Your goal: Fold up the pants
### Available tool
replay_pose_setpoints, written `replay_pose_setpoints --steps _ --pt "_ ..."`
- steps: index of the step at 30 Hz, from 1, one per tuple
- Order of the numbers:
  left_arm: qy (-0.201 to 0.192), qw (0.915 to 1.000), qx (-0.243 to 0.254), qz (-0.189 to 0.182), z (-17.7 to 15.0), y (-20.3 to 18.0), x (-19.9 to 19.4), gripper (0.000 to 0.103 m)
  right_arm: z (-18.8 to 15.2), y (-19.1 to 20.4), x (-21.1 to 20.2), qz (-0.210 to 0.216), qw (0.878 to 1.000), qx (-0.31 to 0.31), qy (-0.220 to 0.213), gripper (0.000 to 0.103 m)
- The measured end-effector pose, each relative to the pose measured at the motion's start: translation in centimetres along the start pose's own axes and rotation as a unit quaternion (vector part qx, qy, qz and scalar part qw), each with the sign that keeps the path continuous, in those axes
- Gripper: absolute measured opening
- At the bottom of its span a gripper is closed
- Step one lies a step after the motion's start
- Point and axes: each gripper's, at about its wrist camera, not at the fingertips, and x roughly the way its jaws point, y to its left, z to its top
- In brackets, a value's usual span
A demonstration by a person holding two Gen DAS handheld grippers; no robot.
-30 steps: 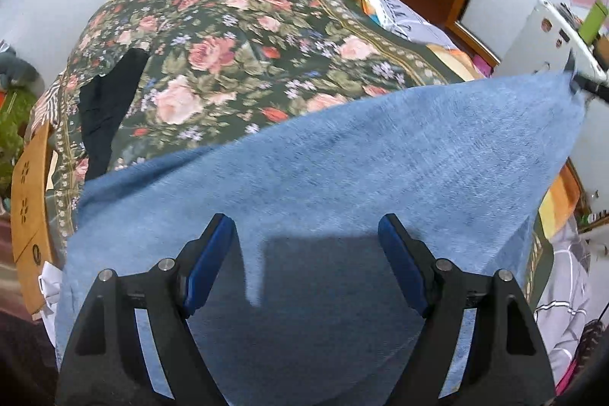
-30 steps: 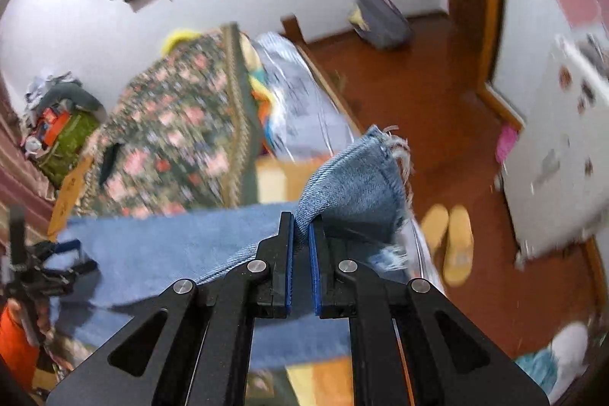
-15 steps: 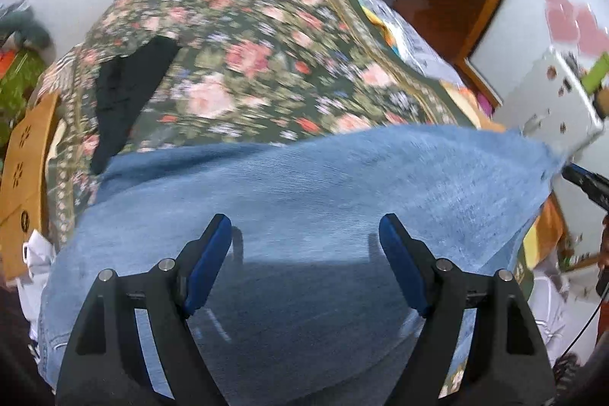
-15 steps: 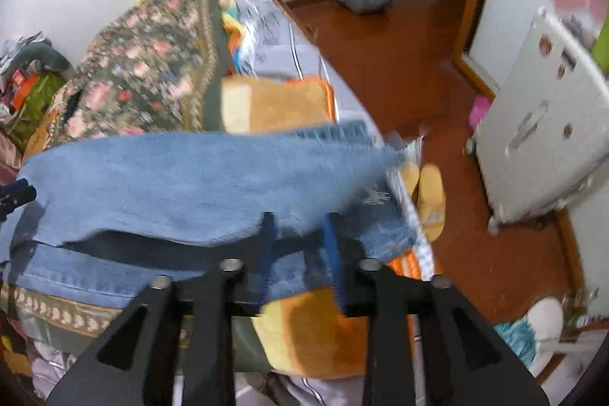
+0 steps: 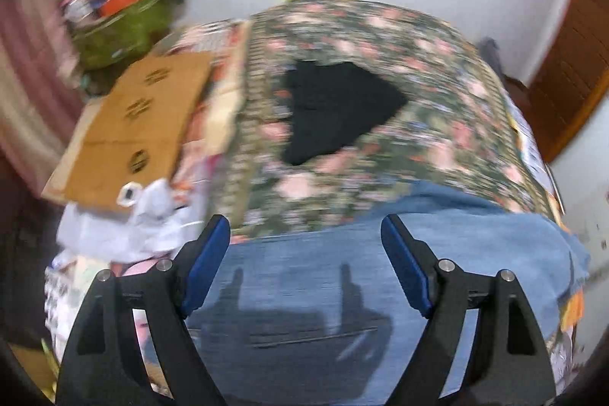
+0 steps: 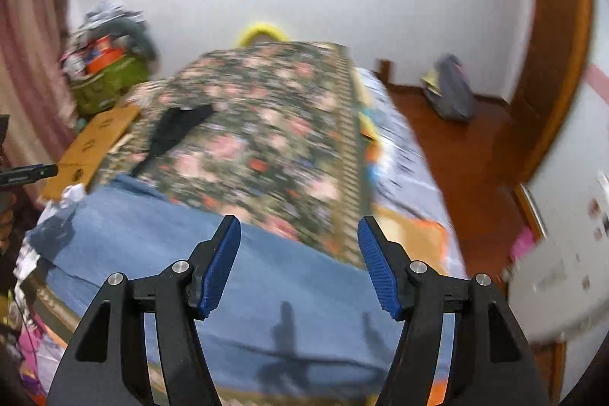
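The blue denim pants [image 5: 437, 253] lie flat across the near end of the floral bedspread [image 5: 361, 94], folded over on themselves. They also show in the right wrist view [image 6: 160, 246]. My left gripper [image 5: 306, 265] is open and empty, raised above the pants near their left part. My right gripper [image 6: 298, 265] is open and empty above the pants' right part. Both grippers cast shadows on the denim. The left gripper's tip shows at the far left of the right wrist view [image 6: 26, 174].
A black garment [image 5: 335, 109] lies on the bedspread beyond the pants. A cardboard box [image 5: 129, 132] and a green bag with clutter [image 5: 118, 18] stand left of the bed. A wooden floor [image 6: 468, 155], a grey bag [image 6: 449, 94] and a white appliance [image 6: 559, 273] are on the right.
My right gripper let go of the pants' hem and opened. The lifted denim dropped flat onto the bed. Both grippers pulled back and tilted up toward the far wall.
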Motion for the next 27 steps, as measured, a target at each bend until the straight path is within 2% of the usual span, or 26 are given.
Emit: replay_pose_setpoints --steps 5,10,14,20,24,27 --pt "0.025 0.9967 -0.064 0.045 -1.0 8.9 1.8 0.082 2.6 6.9 5.0 0.056 0.997 -0.058 0.015 0.060" --pt "0.089 0.9880 -0.118 0.044 -3.3 14.4 5.8 0.082 3.7 12.5 9.9 0.099 0.989 -0.099 0.052 0.060" --pt "0.132 0.9828 -0.123 0.040 -5.1 16.1 8.6 0.082 4.1 15.8 13.7 0.126 0.982 -0.111 0.087 0.060" --pt "0.199 0.9709 -0.133 -0.012 -6.8 16.2 13.1 0.082 4.2 19.1 18.8 0.149 0.972 -0.111 0.141 0.060" --pt "0.209 0.9694 -0.127 -0.022 -6.9 15.5 13.8 0.080 3.8 20.3 21.3 0.158 0.966 -0.104 0.177 0.060" --pt "0.210 0.9680 -0.131 -0.044 -7.0 15.6 13.8 0.071 3.3 20.9 22.7 0.172 0.960 -0.101 0.198 0.060"
